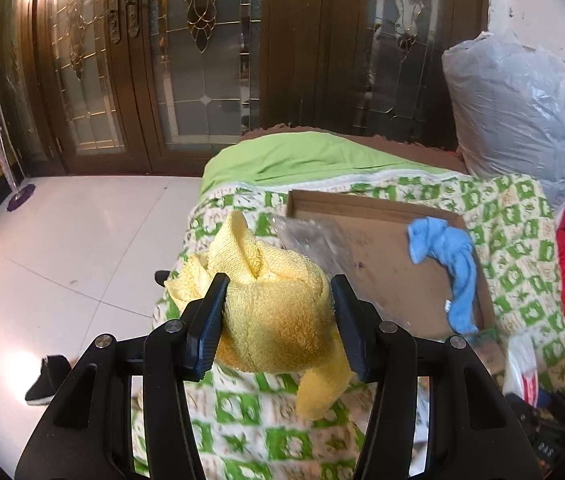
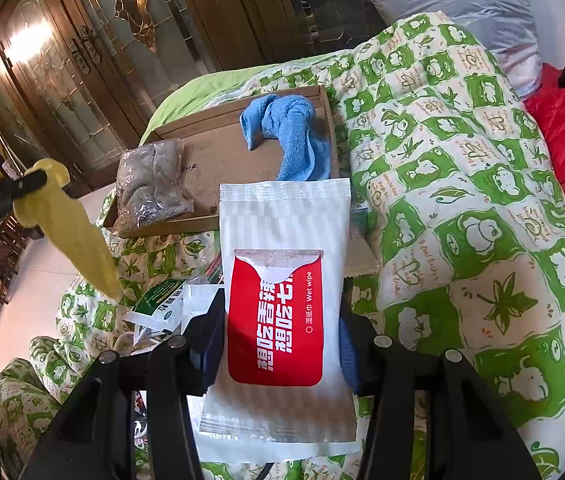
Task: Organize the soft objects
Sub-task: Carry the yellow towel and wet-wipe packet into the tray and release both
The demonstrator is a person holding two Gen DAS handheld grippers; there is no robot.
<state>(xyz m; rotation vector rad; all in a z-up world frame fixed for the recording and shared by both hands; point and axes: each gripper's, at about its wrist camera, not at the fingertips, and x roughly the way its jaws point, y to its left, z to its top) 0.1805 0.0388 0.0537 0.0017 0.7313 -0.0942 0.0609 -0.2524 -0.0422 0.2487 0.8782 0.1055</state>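
our left tongs [image 1: 278, 308] are clamped on a yellow towel [image 1: 270, 300], held up over the left edge of the bed [image 2: 462, 200], one end hanging loose. on the quilt sits a shallow cardboard box [image 2: 218, 156], with a clear bag of grey cloth [image 2: 150, 184] at its left edge and a blue towel [image 2: 286, 132] at its far right corner. our right tongs [image 2: 282, 340] are clamped on a red and white wet wipe pack [image 2: 282, 300], just in front of the box.

We cannot read the blurred clear packet [image 1: 314, 240] in the cardboard tray [image 1: 402, 280]. The wet wipe pack [image 2: 282, 312] covers our right gripper's pads and the blue towel's [image 2: 290, 136] lower end.
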